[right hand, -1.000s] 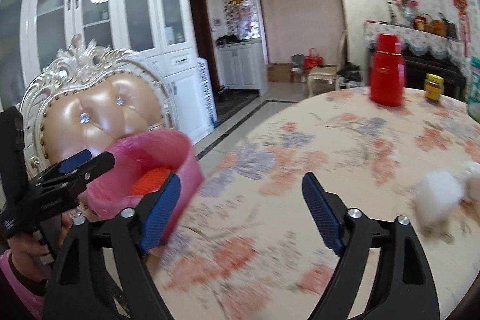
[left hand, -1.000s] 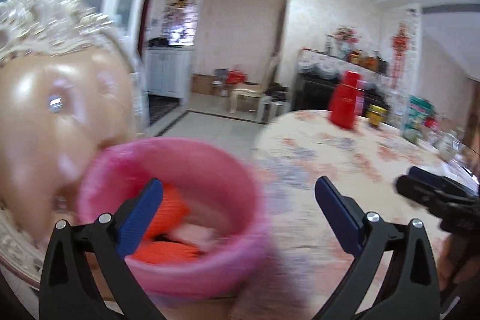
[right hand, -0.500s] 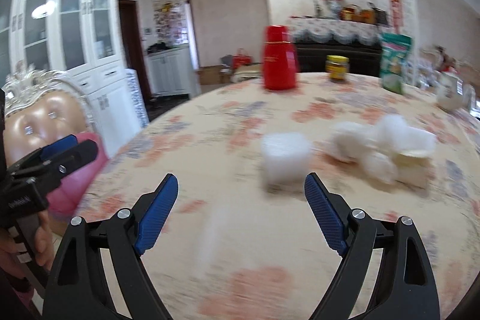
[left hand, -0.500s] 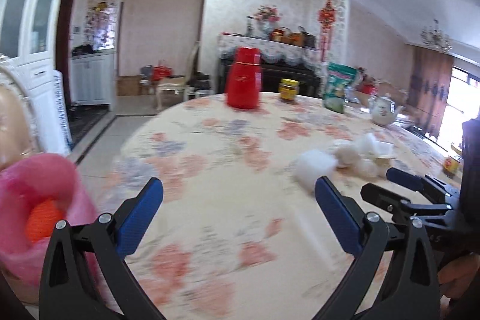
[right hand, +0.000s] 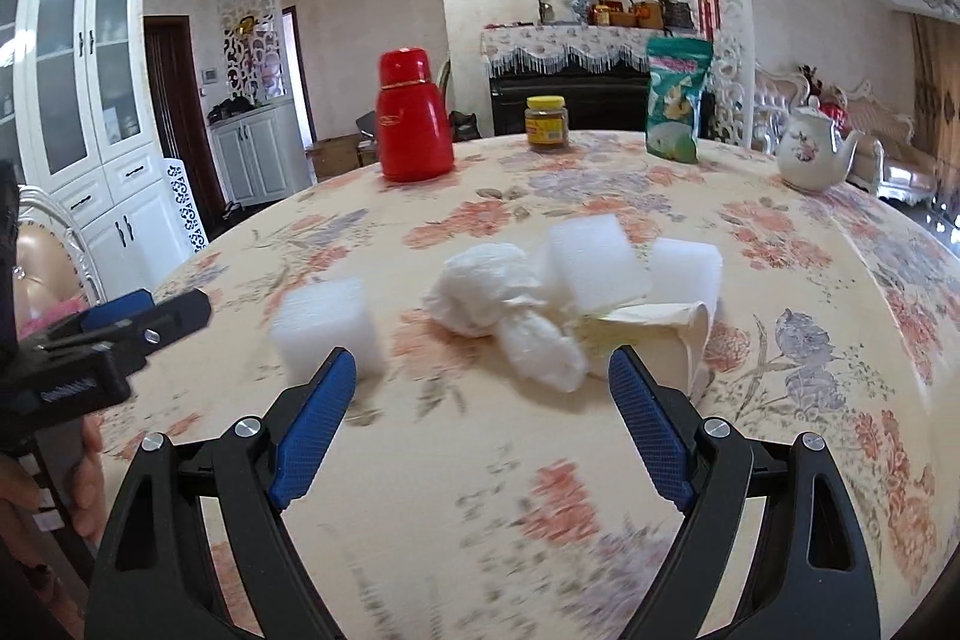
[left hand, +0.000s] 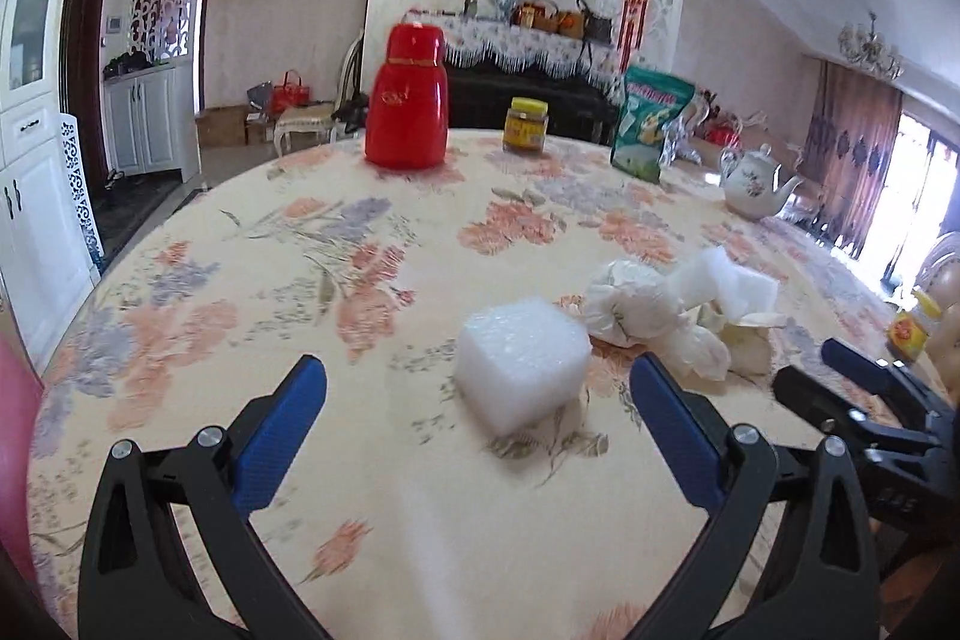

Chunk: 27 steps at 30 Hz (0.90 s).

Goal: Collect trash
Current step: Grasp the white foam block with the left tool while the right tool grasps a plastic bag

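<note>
A white foam block [left hand: 521, 361] [right hand: 327, 325] lies on the flowered tablecloth just beyond my left gripper [left hand: 479, 388], which is open with nothing in it. To its right sits a heap of white crumpled tissue [left hand: 630, 311] [right hand: 486, 287], more foam pieces [right hand: 594, 253] and a cream paper wrapper [right hand: 648, 328]. My right gripper [right hand: 483, 382] is open and empty, facing that heap from the near side. The pink bin [left hand: 15, 460] shows only as a sliver at the left edge of the left wrist view. Each gripper appears at the edge of the other's view.
At the far side of the round table [left hand: 240, 292] stand a red thermos [left hand: 407, 100] [right hand: 414, 115], a yellow-lidded jar [left hand: 526, 124], a green snack bag [left hand: 651, 124] and a white teapot [left hand: 753, 184]. A padded chair [right hand: 42, 268] stands left; white cabinets behind.
Both grippers have swung right, away from the pink bin and the chair, and now face the foam block and tissue heap on the table. Both stay open and empty.
</note>
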### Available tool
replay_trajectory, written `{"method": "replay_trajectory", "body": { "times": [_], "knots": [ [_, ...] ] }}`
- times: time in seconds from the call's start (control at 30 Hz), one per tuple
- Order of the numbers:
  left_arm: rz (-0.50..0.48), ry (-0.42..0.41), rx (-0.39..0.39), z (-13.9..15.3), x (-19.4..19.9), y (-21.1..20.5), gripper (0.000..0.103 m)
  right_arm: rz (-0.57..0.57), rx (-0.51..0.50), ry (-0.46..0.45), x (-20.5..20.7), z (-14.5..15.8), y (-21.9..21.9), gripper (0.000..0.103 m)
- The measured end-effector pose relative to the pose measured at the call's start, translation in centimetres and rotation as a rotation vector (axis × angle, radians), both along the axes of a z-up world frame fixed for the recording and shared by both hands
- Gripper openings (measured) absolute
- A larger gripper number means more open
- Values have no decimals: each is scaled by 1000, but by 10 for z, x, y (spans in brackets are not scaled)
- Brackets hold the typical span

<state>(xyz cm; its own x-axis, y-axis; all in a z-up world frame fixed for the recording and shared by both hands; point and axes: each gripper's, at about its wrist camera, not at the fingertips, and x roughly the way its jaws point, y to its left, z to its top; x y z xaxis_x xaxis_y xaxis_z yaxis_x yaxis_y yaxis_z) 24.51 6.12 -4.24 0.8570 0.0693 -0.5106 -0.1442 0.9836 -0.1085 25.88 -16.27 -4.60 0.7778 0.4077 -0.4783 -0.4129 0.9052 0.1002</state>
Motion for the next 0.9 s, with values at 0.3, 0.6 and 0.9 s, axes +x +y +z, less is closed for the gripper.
{"method": "replay_trajectory", "body": {
  "times": [0.3,0.6,0.9],
  "knots": [
    [14,140,79,-23,70,-31,98,37,-1,-15,33,6,-11,70],
    [-33,188,61,-30,85,-19,68,135,-18,-4,59,5,22,65],
    [20,105,40,-9,36,28,68,177,-113,75,107,-16,73,65]
  ]
}}
